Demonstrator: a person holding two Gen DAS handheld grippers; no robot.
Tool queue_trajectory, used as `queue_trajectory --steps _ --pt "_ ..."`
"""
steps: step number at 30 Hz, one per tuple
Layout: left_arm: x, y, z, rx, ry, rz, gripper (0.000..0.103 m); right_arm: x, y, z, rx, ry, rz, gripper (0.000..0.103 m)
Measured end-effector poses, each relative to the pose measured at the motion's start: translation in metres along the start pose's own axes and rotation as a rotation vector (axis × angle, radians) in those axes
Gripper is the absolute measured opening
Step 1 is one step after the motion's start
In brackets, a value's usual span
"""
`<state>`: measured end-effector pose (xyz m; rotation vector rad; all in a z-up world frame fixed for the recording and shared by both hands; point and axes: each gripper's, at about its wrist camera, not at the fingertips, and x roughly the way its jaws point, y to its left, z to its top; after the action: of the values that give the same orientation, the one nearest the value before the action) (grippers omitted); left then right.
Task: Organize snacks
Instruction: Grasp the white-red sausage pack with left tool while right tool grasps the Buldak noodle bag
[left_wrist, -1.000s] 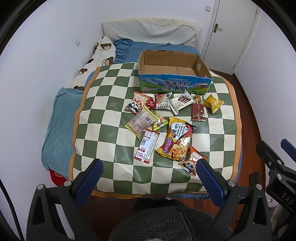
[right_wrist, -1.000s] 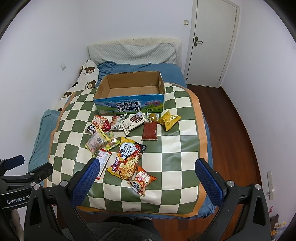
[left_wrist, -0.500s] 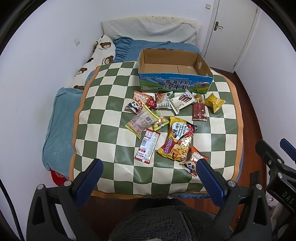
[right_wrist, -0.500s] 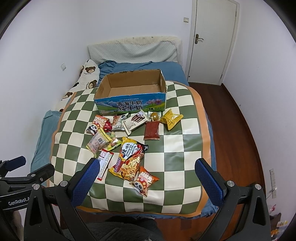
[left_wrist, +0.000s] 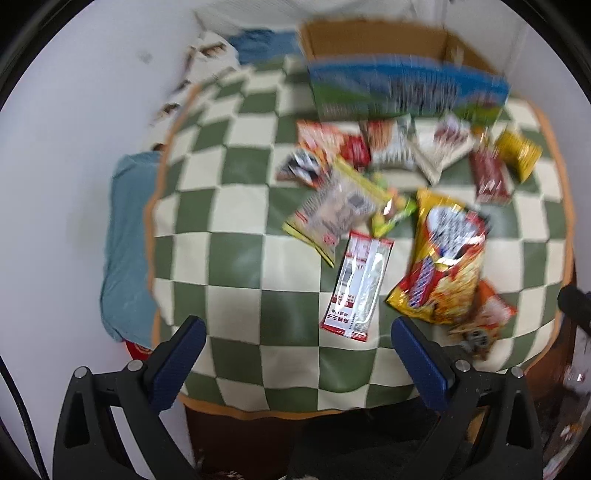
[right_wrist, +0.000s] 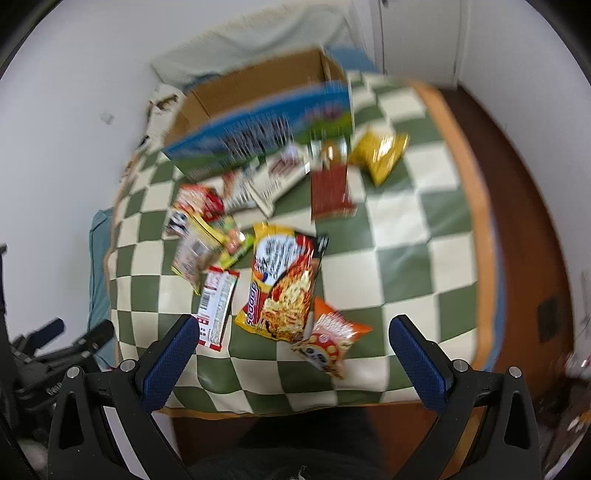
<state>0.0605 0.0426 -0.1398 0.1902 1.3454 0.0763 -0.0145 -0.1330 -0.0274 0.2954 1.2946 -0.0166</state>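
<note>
Several snack packets lie on a green-and-cream checked cloth (left_wrist: 236, 258). Among them are a yellow-red noodle bag (left_wrist: 443, 258) (right_wrist: 284, 284), a red-white long packet (left_wrist: 358, 288) (right_wrist: 216, 306), an orange panda packet (right_wrist: 328, 343) (left_wrist: 484, 321), a dark red packet (right_wrist: 330, 192) and a yellow packet (right_wrist: 380, 155). An open cardboard box with a blue printed front (left_wrist: 402, 70) (right_wrist: 266, 110) stands behind them. My left gripper (left_wrist: 297, 354) is open and empty above the cloth's near edge. My right gripper (right_wrist: 290, 354) is open and empty, just before the noodle bag and panda packet. Both views are blurred.
The cloth covers a bed with blue bedding (left_wrist: 125, 236) and pillows against a white wall. Brown wood floor (right_wrist: 524, 229) runs along the right. The left gripper's body (right_wrist: 55, 347) shows low left in the right wrist view.
Both grippers have moved forward and down toward the snacks, which now look much larger. Both stay open. The snacks have not moved.
</note>
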Motion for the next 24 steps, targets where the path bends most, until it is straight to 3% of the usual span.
queue_trajectory --steps 4,10,13,15,17,19,24 --pt "0.055 -0.025 0.014 0.14 0.083 -0.021 0.103 0.053 -0.017 0.004 0.1 0.105 0.015 0.103" --pt "0.121 -0.058 0.03 0.269 0.161 -0.044 0.1 0.102 -0.042 -0.009 0.229 0.199 -0.018 0.103" --pt "0.147 -0.067 0.031 0.286 0.21 -0.064 0.083 0.114 -0.041 -0.007 0.278 0.199 0.021 0.103" --pt "0.158 -0.068 0.03 0.281 0.233 -0.086 0.062 0.119 -0.035 0.0 0.27 0.182 0.02 0.103" --pt "0.161 -0.062 0.028 0.256 0.228 -0.105 0.054 0.127 -0.026 0.008 0.257 0.189 0.015 0.103" --pt "0.159 -0.05 0.026 0.213 0.217 -0.115 0.051 0.143 -0.017 0.02 0.236 0.207 0.005 0.103" --pt "0.156 0.003 0.009 -0.006 0.243 -0.136 0.051 0.184 0.005 0.038 0.171 0.263 -0.073 0.103"
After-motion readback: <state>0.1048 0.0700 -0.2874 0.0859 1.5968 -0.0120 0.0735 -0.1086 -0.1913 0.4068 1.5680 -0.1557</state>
